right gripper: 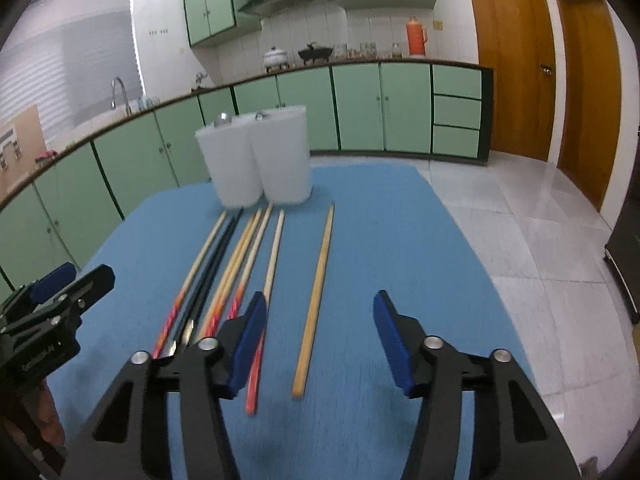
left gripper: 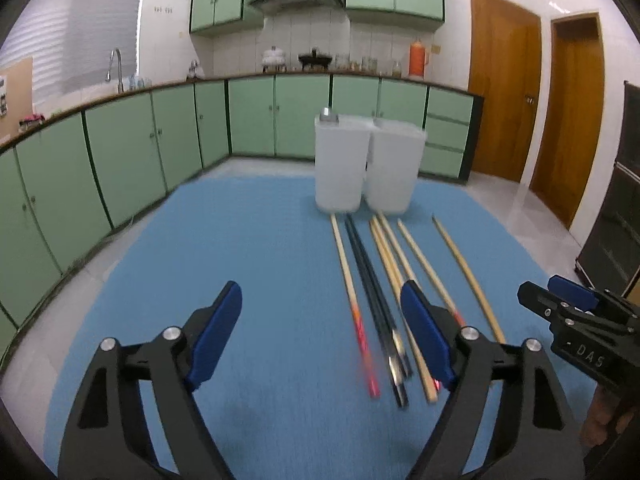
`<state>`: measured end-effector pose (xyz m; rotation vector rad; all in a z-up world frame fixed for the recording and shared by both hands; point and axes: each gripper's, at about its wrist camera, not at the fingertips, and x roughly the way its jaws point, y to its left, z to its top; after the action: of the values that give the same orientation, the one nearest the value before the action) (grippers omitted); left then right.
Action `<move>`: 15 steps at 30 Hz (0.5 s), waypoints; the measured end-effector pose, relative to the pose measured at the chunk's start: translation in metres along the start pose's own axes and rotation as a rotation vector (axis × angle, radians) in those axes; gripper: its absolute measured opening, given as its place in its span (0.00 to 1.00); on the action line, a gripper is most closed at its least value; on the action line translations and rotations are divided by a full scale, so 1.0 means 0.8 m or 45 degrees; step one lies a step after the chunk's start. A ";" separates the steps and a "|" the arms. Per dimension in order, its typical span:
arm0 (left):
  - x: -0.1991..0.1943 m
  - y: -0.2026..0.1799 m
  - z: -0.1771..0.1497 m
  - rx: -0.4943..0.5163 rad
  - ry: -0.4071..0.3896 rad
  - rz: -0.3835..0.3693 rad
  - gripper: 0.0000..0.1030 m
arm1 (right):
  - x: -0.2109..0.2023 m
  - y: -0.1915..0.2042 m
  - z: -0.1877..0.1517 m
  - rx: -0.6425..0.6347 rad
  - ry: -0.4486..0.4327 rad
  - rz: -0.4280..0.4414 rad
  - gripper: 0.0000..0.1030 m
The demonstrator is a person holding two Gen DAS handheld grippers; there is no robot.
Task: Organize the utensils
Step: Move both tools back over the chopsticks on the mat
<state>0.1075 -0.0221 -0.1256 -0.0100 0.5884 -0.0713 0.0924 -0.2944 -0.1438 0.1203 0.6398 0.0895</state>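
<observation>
Blue surface [left gripper: 260,240] carries a row of chopsticks lying roughly parallel, narrow ends toward two white containers [left gripper: 366,164] that stand side by side, touching or nearly so, at the far edge; a metal utensil top [left gripper: 329,114] shows above the rim of the left container; right wrist view shows metal tips above both rims. Row, left to right in the right wrist view: one pale chopstick with red-orange end [right gripper: 200,262]; a black pair [right gripper: 218,258] just beside it; two wooden chopsticks with orange-red ends [right gripper: 244,256] close together; a single pale one with red end [right gripper: 272,276]; a plain wooden chopstick [right gripper: 318,280] lying apart from the rest, farthest right. Left gripper [left gripper: 322,332]: jaws wide apart, nothing between the blue pads, poised over bare surface with its right finger [left gripper: 426,336] overlapping the near ends of the orange-ended chopsticks in view; contact cannot be judged. Right gripper [right gripper: 320,338]: jaws apart at a moderate gap, holding nothing; near end of the plain wooden chopstick sits in the gap between the fingers in view, pads not on it; left finger [right gripper: 248,344] lies over the red-ended single chopstick. Each gripper appears at the edge of the other's view. Near ends of chopsticks blurred. Background: green cabinets [left gripper: 132,140], wooden doors [left gripper: 504,80], pale tiled floor [right gripper: 520,220].
</observation>
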 end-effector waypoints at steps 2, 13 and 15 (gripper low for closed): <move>-0.001 0.001 -0.008 -0.008 0.040 -0.007 0.71 | 0.001 0.001 -0.013 0.011 0.046 -0.005 0.42; 0.003 -0.006 -0.035 0.020 0.172 0.017 0.64 | 0.010 0.002 -0.039 0.022 0.206 0.008 0.30; 0.004 -0.005 -0.037 0.014 0.184 0.020 0.64 | 0.013 0.004 -0.042 0.017 0.225 0.015 0.27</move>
<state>0.0938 -0.0260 -0.1517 0.0108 0.7327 -0.0605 0.0809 -0.2874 -0.1761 0.1298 0.8162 0.1083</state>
